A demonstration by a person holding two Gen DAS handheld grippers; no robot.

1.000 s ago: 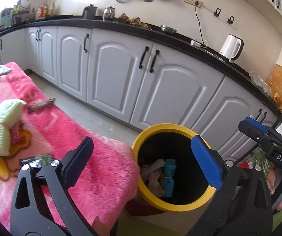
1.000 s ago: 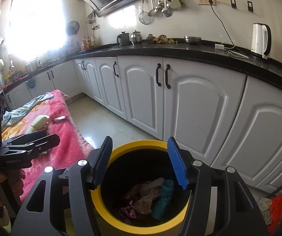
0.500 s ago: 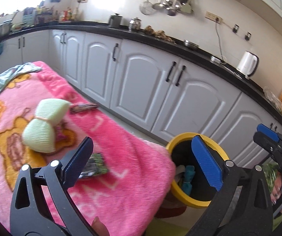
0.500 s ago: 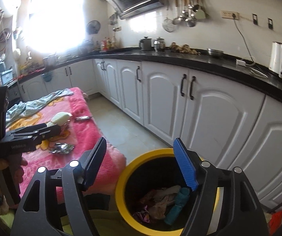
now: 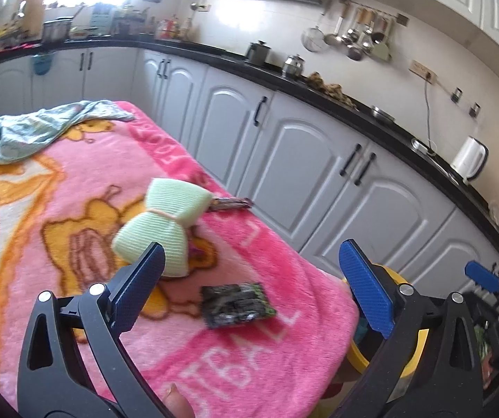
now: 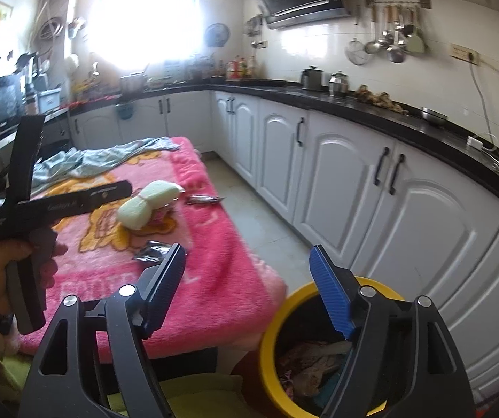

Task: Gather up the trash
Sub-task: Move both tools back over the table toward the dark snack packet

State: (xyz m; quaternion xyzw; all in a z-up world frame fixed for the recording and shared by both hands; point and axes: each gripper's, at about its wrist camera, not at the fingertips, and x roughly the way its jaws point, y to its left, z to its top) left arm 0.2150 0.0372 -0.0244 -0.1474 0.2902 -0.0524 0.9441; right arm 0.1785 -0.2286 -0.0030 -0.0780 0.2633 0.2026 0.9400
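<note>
With the left tool wide and empty and the right tool opening on nothing, the dark wrapper lying flat on the near bench blanket risks snagging plush pile in the pinch.

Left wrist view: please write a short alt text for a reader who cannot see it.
The open left gripper hovers empty over a pink blanket, aimed at a dark crumpled wrapper. A pale green bundle lies beyond; a yellow bin stands at right.
</note>
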